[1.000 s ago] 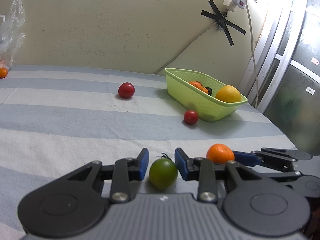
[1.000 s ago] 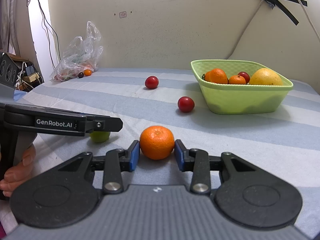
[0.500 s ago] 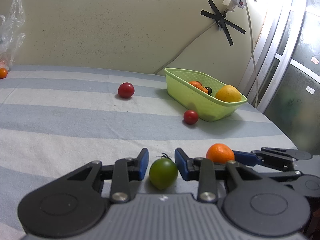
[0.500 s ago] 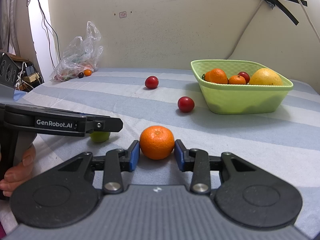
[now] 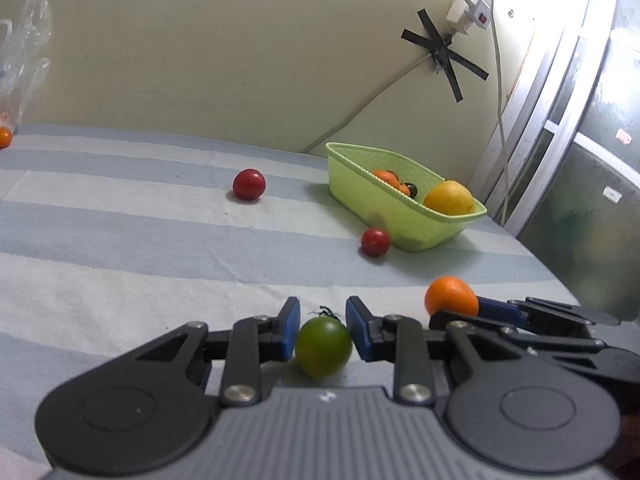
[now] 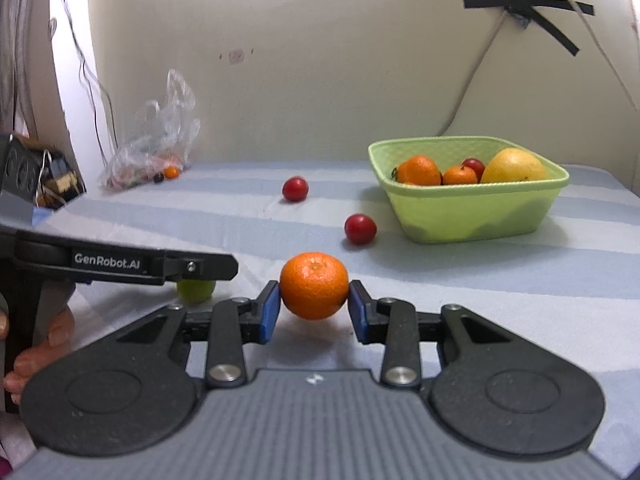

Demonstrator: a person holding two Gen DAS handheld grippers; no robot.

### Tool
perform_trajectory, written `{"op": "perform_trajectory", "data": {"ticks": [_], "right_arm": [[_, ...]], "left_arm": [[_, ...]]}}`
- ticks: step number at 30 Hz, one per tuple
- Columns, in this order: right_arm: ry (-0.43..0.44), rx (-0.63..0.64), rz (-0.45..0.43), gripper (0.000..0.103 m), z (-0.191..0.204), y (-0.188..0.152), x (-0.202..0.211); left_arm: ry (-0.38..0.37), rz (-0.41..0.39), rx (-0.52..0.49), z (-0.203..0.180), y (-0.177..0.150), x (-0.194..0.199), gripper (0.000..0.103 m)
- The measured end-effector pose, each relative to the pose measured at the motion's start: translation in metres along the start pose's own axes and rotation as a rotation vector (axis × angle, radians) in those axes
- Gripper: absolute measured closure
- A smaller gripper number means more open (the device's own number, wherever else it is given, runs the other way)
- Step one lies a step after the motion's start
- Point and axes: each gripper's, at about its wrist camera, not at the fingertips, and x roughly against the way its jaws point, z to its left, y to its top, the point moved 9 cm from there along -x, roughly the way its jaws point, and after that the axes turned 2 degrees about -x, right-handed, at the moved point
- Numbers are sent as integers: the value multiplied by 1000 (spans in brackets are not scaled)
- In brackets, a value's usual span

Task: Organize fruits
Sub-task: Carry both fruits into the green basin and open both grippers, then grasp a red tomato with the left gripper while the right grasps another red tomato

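My left gripper (image 5: 322, 322) is shut on a green tomato (image 5: 323, 345), held just above the striped cloth. My right gripper (image 6: 314, 307) is shut on an orange mandarin (image 6: 314, 285), lifted a little off the cloth; the mandarin (image 5: 451, 295) also shows in the left wrist view. The green tomato (image 6: 196, 290) shows under the left gripper's finger in the right wrist view. A light green basket (image 6: 472, 212) holds mandarins, a red tomato and a large yellow fruit (image 6: 513, 166). Two red tomatoes (image 6: 360, 229) (image 6: 295, 188) lie on the cloth left of the basket.
A clear plastic bag (image 6: 154, 152) with small fruit lies at the far left by the wall. A small orange fruit (image 5: 4, 137) sits near it. A window frame (image 5: 532, 128) and cable stand right of the basket (image 5: 404, 216). The table edge runs at the right.
Both grippers have lifted slightly with their fruit. The mandarin now hangs above the cloth with a shadow beneath it.
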Motion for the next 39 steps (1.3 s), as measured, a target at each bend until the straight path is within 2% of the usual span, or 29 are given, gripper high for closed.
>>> {"op": "perform_trajectory", "data": {"ticks": [3, 5, 10, 14, 19, 23, 26, 29, 33, 36, 37, 39], "right_arm": [[-13, -20, -16, 64, -8, 8, 2], [-30, -8, -40, 64, -15, 21, 5], [-119, 61, -112, 64, -39, 59, -1], [-173, 66, -108, 64, -61, 73, -26], [-214, 55, -108, 63, -79, 72, -48], [-238, 79, -122, 55, -83, 69, -48], [-225, 50, -143, 55, -86, 70, -41], [-211, 46, -190, 56, -82, 72, -31], [-125, 54, -256, 56, -63, 75, -13], [15, 65, -220, 56, -37, 70, -12], [60, 75, -192, 56, -26, 67, -14], [85, 119, -126, 56, -8, 56, -23]], "left_arm": [[-48, 23, 63, 2, 4, -3, 77], [-76, 21, 95, 2, 18, -5, 77], [-148, -19, 110, -15, 76, -20, 77], [-163, -8, 69, -40, 111, -58, 76], [-163, 66, 77, -62, 122, -112, 77], [-172, 83, 79, -66, 121, -129, 73], [-175, 63, 74, -64, 126, -126, 73], [-154, 3, 70, -45, 139, -103, 73], [-35, -59, 87, 5, 152, -77, 73], [72, -54, 103, 42, 143, -66, 62], [85, -46, 101, 48, 139, -65, 60], [93, -17, 87, 53, 127, -68, 57]]}}
